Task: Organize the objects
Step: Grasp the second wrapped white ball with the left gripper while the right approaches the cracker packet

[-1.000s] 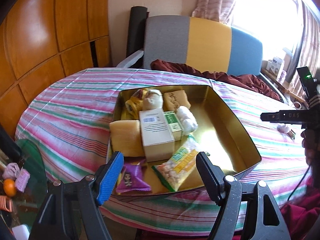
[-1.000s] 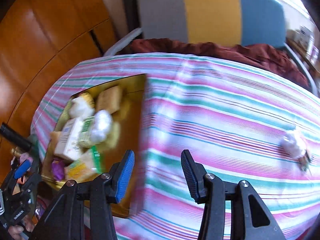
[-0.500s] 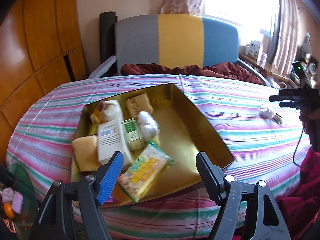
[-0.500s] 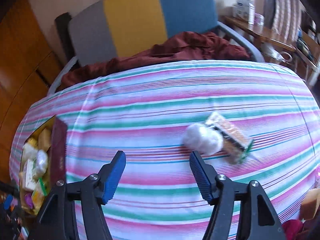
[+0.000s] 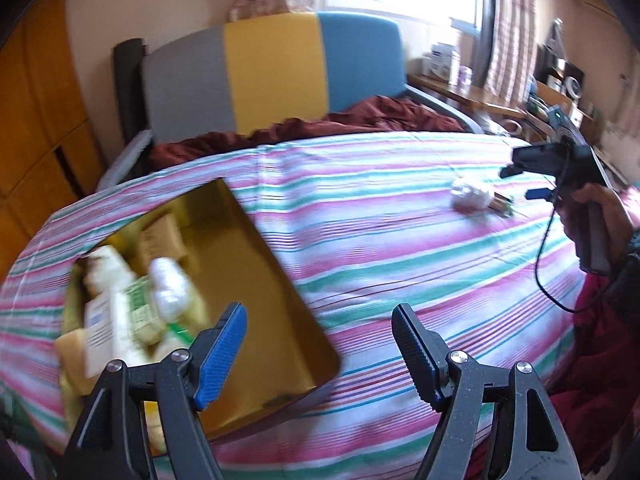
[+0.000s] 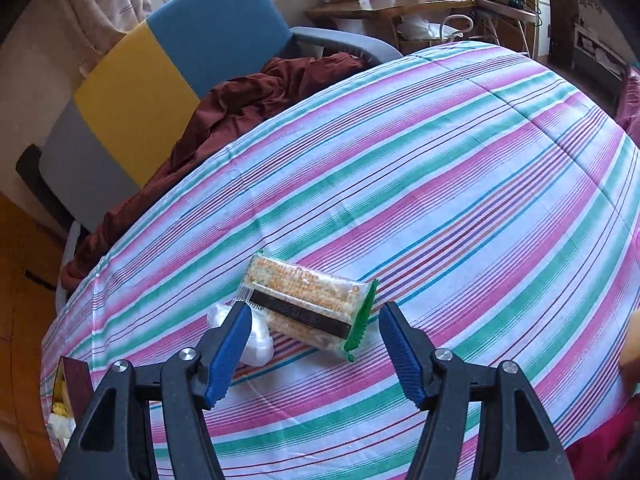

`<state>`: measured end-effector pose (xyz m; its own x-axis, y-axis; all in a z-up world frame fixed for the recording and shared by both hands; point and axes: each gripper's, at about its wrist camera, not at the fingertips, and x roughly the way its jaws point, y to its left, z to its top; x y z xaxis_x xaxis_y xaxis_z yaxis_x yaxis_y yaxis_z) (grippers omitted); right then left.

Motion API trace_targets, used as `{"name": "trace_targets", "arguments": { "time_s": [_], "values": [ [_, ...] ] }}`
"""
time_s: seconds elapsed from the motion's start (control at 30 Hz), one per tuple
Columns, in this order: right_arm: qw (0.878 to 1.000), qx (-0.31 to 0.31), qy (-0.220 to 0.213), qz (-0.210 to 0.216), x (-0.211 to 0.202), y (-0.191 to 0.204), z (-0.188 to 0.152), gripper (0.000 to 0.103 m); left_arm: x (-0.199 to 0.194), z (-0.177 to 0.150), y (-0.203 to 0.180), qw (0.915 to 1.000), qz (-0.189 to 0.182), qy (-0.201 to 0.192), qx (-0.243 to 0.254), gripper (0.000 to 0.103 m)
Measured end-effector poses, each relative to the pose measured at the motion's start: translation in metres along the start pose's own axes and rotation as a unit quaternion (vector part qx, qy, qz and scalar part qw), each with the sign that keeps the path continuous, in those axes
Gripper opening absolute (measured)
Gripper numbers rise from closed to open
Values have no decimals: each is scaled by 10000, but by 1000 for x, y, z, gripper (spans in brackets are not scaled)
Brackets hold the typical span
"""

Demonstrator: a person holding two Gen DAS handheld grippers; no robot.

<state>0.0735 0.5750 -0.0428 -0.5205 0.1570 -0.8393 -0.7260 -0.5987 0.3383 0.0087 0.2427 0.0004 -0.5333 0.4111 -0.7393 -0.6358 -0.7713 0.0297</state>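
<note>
A gold tray [image 5: 248,280] sits on the striped tablecloth at the left, holding several wrapped snacks and a white box [image 5: 132,308], all blurred. My left gripper [image 5: 318,312] hangs open over the tray's right rim, with nothing between its fingers. Far right on the cloth lie a white wrapped ball [image 5: 470,196] and a cracker packet [image 5: 502,204]. In the right wrist view the cracker packet [image 6: 304,300] lies just ahead of my right gripper [image 6: 316,312], which is open and not touching it. The white ball [image 6: 256,340] sits beside the left finger.
A grey, yellow and blue chair [image 5: 276,76] with a maroon cloth [image 6: 248,100] stands behind the table. A cluttered wooden desk [image 6: 400,4] is at the back right. A person's hand [image 5: 592,208] holds the right gripper [image 5: 524,178]. The tray's corner [image 6: 74,380] shows at lower left.
The right gripper swung from beside the tray over to the cracker packet and white ball, and its jaws widened. The left view panned right, so the tray slid left.
</note>
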Motion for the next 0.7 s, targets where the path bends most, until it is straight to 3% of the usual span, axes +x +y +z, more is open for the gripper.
{"name": "trace_targets", "arguments": {
  "time_s": [0.2, 0.33, 0.47, 0.7],
  "values": [
    [9992, -9, 39, -403, 8, -3, 3, 67, 28, 13, -32, 9988, -380, 280, 158, 75],
    [9995, 269, 134, -109, 5, -10, 1, 67, 48, 32, -49, 9964, -724, 442, 70, 74],
    [9991, 411, 43, -72, -2, -14, 0, 67, 74, 57, -67, 9910, -1141, 671, -183, 73],
    [9971, 746, 79, -78, -9, -28, -1, 67, 123, 99, -106, 9852, -1469, 857, -229, 74]
  ]
}}
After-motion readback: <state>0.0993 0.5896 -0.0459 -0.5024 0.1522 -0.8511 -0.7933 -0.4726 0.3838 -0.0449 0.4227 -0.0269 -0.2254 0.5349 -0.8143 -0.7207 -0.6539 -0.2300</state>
